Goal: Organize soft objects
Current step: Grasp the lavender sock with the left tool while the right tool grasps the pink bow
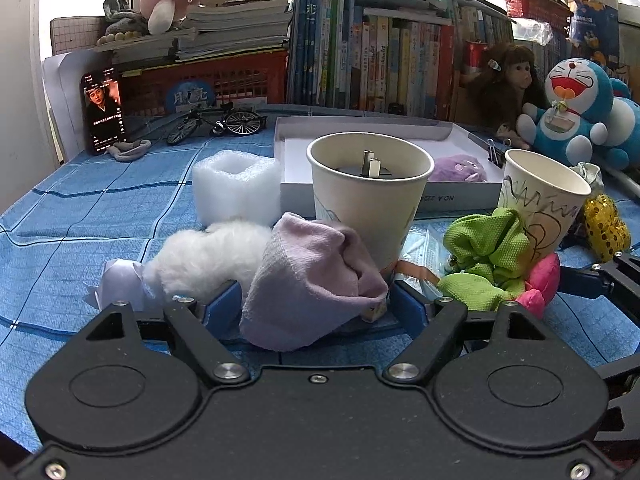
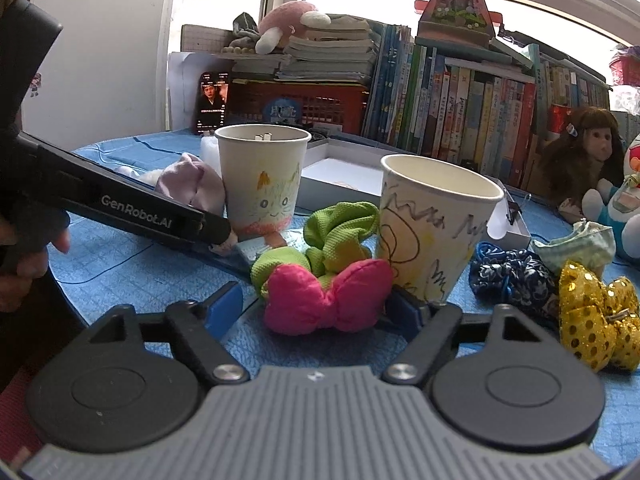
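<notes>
Left wrist view: we've got the lilac sock (image 1: 312, 280) sitting between wide-spread fingers, nothing squeezed yet.

Our left gripper (image 1: 308, 304) and right gripper (image 2: 312, 308) both gape; the right brackets a pink bow (image 2: 326, 298). We'd say barely started: one purple plush (image 1: 460, 168) lies in the white box (image 1: 360, 192), while the green cloth (image 2: 336, 232), gold bow (image 2: 596, 312) and blue scrunchie (image 2: 512, 276) sit loose.

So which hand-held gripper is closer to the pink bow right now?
Right. The right hand-held gripper is open with the pink bow between its fingers. The left hand-held gripper straddles the lilac cloth, with the bow off to its right.
</notes>
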A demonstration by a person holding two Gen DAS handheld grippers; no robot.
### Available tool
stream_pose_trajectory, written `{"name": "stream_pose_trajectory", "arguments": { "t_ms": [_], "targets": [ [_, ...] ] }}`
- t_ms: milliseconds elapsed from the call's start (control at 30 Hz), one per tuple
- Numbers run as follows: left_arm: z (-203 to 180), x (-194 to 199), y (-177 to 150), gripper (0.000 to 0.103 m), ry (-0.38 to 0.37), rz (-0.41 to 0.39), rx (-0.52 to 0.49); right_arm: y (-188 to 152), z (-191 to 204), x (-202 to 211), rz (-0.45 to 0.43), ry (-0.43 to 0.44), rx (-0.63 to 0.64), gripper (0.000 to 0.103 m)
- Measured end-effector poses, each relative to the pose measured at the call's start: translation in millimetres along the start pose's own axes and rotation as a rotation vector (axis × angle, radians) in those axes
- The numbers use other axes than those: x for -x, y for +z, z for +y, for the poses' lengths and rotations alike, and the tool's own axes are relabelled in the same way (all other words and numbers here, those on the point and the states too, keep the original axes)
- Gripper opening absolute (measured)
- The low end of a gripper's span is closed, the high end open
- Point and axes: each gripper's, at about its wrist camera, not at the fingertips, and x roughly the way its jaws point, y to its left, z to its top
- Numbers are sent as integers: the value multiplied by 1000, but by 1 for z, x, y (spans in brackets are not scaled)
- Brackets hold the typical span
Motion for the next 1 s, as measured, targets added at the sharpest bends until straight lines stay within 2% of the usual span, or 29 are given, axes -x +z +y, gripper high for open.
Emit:
{"name": "stream_pose_trajectory", "arguments": {
  "t_ms": [167, 267, 400, 700, 1000],
  "targets": [
    [2, 0, 1, 62, -18, 12, 7, 0, -1, -2, 12, 0, -12, 70],
    [2, 0, 1, 48, -21, 16, 18, 0, -2, 1, 8, 12, -14, 66],
    [-1, 5, 0, 40, -12, 17, 4, 1, -5, 4, 10, 20, -27, 64],
    [-6, 26, -2, 36, -47, 17, -13, 4, -12, 22, -5, 33, -54, 62],
    [-17, 50, 10, 36, -112, -12, -25, 17, -13, 48, -73, 34, -53, 62]
  ]
}}
